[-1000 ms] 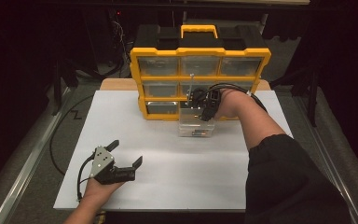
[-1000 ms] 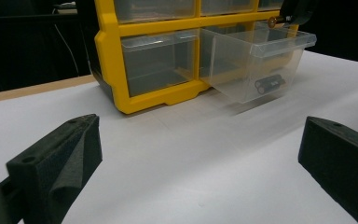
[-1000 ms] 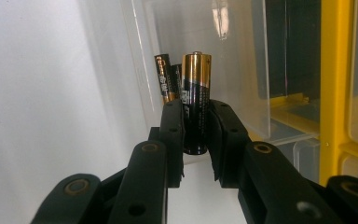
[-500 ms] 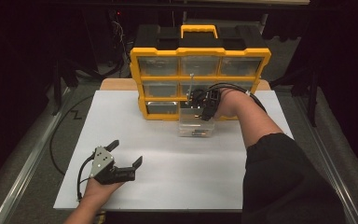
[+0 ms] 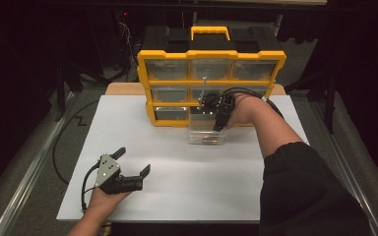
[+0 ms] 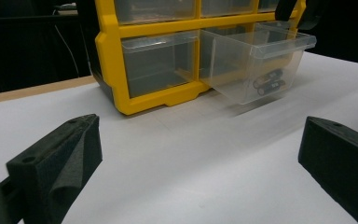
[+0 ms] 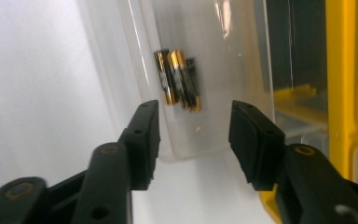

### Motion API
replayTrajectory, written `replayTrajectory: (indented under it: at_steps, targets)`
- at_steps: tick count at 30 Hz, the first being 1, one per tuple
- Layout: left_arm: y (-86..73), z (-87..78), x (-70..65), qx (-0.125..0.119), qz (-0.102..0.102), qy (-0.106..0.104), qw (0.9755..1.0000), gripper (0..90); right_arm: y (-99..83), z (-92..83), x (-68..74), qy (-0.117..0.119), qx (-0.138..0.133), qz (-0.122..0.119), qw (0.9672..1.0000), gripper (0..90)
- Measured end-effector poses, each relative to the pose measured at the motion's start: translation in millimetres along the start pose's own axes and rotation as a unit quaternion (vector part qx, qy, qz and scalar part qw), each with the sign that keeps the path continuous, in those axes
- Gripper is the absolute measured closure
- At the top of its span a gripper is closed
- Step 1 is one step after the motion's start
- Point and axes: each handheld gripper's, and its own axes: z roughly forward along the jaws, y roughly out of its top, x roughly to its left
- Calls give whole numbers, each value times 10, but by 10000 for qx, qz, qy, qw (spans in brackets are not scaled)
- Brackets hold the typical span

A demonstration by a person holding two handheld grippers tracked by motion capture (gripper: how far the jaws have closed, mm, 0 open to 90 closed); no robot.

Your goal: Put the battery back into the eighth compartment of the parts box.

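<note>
A yellow organizer (image 5: 211,54) with clear drawers stands at the back of the white sheet. Its bottom middle drawer (image 5: 205,135) is pulled out and holds a few black-and-gold batteries (image 7: 179,79). My right gripper (image 5: 211,120) points down over the drawer's front end. Its jaws have just been opening, and they stand apart (image 7: 193,135) with the pads pressing on nothing. My left gripper (image 5: 132,161) rests on the sheet at the front left, wide open and empty. In the left gripper view (image 6: 200,154) it faces the drawer (image 6: 256,60) and the batteries (image 6: 269,81).
The white sheet (image 5: 177,196) covers most of the table, with a bare wooden strip (image 5: 123,89) behind it. A black cable (image 5: 61,147) runs along the left edge. Dark surroundings lie beyond the organizer (image 6: 107,56).
Both hands and the drawer stay where they were. The right gripper's jaws look a little further apart over the drawer.
</note>
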Motion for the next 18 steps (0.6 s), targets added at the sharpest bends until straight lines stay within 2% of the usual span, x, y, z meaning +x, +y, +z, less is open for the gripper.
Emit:
replayTrajectory:
  at_steps: [8,18]
  targets:
    - [0,4,-11,0,14,1,10000,4,-135,-97,83,-37,-33,175,9998,488]
    - [1,5,-16,2,20,23,10000,4,-358,-60,259,58,3,237,9997,458]
